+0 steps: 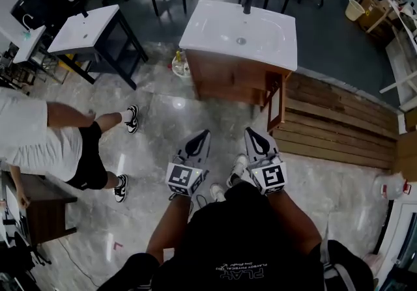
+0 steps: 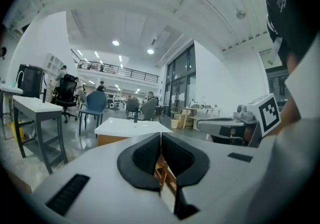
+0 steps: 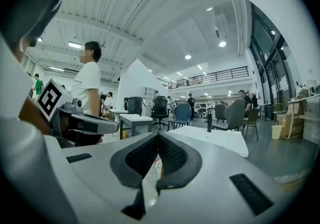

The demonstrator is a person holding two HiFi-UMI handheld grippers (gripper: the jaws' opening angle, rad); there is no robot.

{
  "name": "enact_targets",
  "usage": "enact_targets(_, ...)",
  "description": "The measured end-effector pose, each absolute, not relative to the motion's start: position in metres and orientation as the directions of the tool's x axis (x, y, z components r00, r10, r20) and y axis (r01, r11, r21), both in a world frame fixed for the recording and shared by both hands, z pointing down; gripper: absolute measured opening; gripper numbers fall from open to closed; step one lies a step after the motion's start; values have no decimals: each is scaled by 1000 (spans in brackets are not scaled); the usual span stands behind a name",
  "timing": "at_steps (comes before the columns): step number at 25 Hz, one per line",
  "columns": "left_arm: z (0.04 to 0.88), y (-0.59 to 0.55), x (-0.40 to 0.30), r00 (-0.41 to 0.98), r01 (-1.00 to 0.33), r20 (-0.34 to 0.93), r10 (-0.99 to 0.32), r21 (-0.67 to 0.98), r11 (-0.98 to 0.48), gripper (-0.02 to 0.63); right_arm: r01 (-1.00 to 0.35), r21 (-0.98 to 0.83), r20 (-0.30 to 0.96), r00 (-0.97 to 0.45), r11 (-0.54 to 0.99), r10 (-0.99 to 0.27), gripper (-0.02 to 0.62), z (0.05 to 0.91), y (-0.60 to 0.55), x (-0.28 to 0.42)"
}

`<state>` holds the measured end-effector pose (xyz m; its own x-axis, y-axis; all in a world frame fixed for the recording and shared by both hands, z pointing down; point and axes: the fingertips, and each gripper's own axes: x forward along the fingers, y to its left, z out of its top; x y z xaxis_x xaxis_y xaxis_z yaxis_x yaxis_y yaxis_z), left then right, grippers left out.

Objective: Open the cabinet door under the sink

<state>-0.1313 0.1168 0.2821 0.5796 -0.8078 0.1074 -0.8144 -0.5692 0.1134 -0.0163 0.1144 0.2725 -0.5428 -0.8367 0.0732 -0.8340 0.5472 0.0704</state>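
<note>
Wooden cabinet point(image 1: 228, 78) under the white sink point(image 1: 221, 29) stands on the glossy stone floor point(image 1: 163, 133) ahead of the person. Its cabinet door point(image 1: 279, 99), at the right end, is swung out from the front and shows edge-on in the head view. A black tap point(image 1: 247, 2) rises at the sink's back rim.

The left gripper point(image 1: 206, 132) and the right gripper point(image 1: 248, 130) sit side by side short of the cabinet. Both point toward it and touch neither it nor the door. In the left gripper view the fingers point(image 2: 142, 155) are pressed together at their tips with nothing between them, and the cabinet's wood shows through the gap beneath the tips. In the right gripper view the fingers point(image 3: 141, 157) are likewise closed tip to tip and hold nothing.

Right of the cabinet lies a platform of wooden planks point(image 1: 339, 124). Off to the left are a second white sink on a black frame point(image 1: 85, 30) and a person in a white shirt and black shorts point(image 1: 52, 146).
</note>
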Motion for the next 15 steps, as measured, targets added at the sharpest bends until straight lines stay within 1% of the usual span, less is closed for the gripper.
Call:
enact_targets(6,282,91,-129,573,-820,124,-810,110,-562,25,-840,64,53,-537,539,-842,25,270,86,-14)
enact_targets(10,287,72,-126,576,-818,131,-807,96,-568,25,-835,74,76,-541,545,-838,25,276,65,-10)
enact_targets(15,288,58,-122,577,-817,136,-805,87,-570,25,-847,47,57,-527,530,-848,25,270,49,-4)
